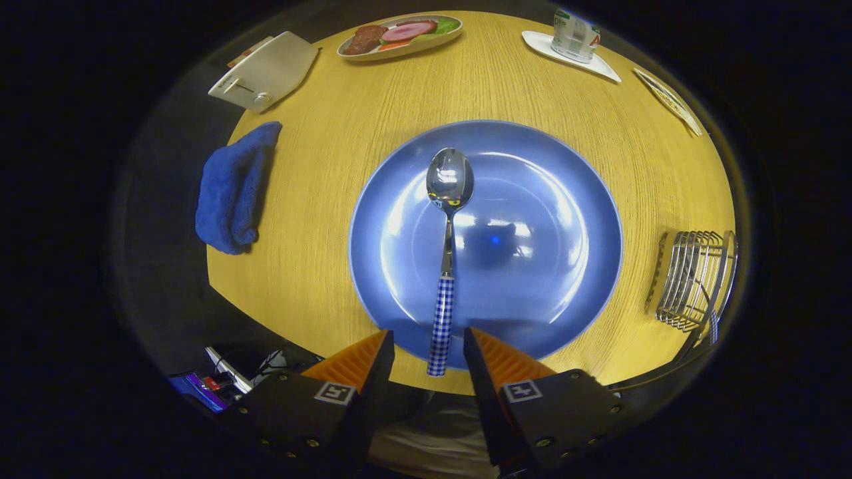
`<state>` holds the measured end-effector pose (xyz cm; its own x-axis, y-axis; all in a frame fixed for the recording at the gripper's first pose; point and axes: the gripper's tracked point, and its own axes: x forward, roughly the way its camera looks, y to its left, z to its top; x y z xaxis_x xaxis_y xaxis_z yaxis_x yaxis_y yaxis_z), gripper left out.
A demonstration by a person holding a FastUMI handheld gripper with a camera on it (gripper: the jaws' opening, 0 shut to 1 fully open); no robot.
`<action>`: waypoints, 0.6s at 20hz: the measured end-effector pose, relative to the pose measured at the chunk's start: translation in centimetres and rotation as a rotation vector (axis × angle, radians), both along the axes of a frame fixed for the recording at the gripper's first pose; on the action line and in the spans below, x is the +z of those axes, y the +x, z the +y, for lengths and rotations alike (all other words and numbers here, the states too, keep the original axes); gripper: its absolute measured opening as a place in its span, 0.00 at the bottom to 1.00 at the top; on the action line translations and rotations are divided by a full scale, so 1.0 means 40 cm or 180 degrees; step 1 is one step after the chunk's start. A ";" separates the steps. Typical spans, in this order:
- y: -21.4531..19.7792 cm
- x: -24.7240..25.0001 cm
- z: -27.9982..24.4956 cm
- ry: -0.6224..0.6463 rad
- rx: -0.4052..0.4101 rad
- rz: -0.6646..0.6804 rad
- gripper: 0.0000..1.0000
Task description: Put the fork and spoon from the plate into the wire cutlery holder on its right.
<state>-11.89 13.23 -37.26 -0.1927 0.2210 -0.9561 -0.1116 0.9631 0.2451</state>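
Note:
A spoon [447,239] lies on the blue plate [532,266], its bowl pointing away and its blue-checked handle reaching over the plate's near rim. My gripper [429,342] is open above the table's near edge, and the end of the handle sits between the two fingertips without either one touching it. The wire cutlery holder [695,279] stands on the yellow table to the right of the plate; a blue-checked handle [713,327] pokes out at its near side.
A folded blue cloth [233,189] lies left of the plate. Beyond it are a white device [266,72], an oval dish of food [399,34], a white tray with a carton [574,41] and a small dish [669,100] at the far right.

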 end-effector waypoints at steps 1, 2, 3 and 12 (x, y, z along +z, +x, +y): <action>-0.007 -0.005 0.001 -0.0010 0.0013 0.0035 0.49; -0.009 -0.010 0.003 -0.0006 0.0024 0.0064 0.48; -0.022 -0.018 0.016 0.0068 -0.0039 0.0110 0.48; -0.003 -0.002 -0.033 0.0002 0.0087 0.0135 0.20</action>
<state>-12.03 11.89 -37.35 -0.2389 0.2157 -0.9468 -0.1273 0.9596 0.2508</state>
